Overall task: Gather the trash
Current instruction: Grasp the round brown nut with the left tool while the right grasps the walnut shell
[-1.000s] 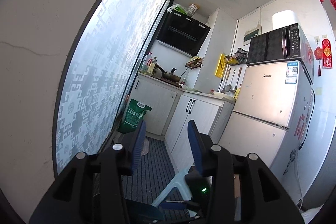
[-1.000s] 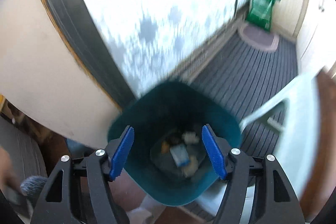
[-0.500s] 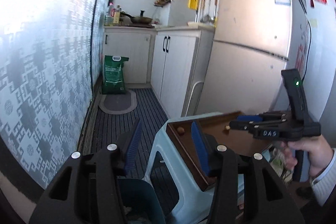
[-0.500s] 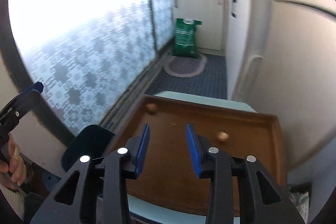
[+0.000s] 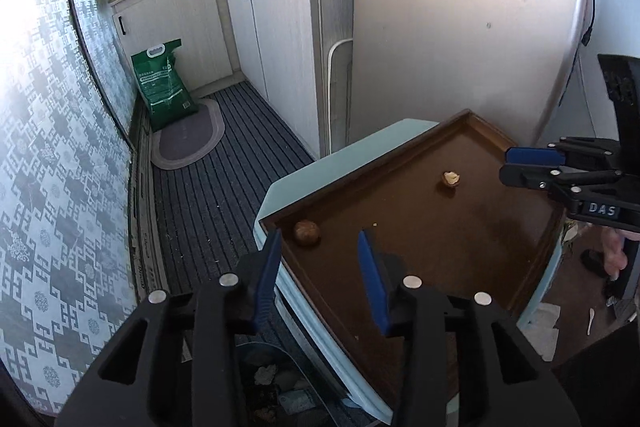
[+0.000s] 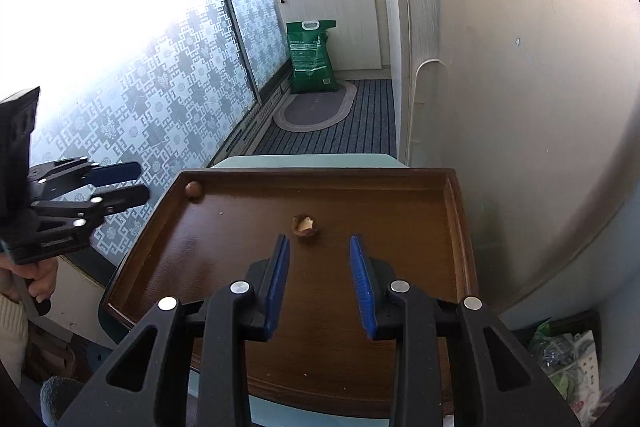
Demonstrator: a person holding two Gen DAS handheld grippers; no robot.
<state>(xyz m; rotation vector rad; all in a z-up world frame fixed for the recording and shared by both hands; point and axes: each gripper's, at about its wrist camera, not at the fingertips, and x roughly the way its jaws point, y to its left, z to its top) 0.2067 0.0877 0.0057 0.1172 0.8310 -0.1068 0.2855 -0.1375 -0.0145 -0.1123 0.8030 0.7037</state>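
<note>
A brown wooden tray (image 5: 460, 259) (image 6: 360, 327) lies on a light blue stool (image 5: 340, 163). A whole nut (image 5: 306, 233) (image 6: 193, 190) sits in the tray's corner. A cracked nut shell (image 5: 451, 179) (image 6: 305, 224) lies near the middle. My left gripper (image 5: 318, 247) is open and empty, just short of the whole nut. My right gripper (image 6: 319, 247) is open and empty, just short of the cracked shell; it also shows in the left wrist view (image 5: 528, 165). A teal bin with trash (image 5: 276, 391) stands below the left gripper.
A fridge (image 5: 460, 27) stands right behind the stool, with white cabinets (image 5: 276, 19) beside it. A patterned glass door (image 6: 168, 75) runs along the left. A green bag (image 6: 311, 57) and an oval mat (image 6: 316, 107) are on the striped floor. Bags (image 6: 568, 359) lie at lower right.
Both grippers have tilted down and closed in over the tray. The right gripper left the bin a second ago and now faces the cracked shell. The left gripper now faces the whole nut.
</note>
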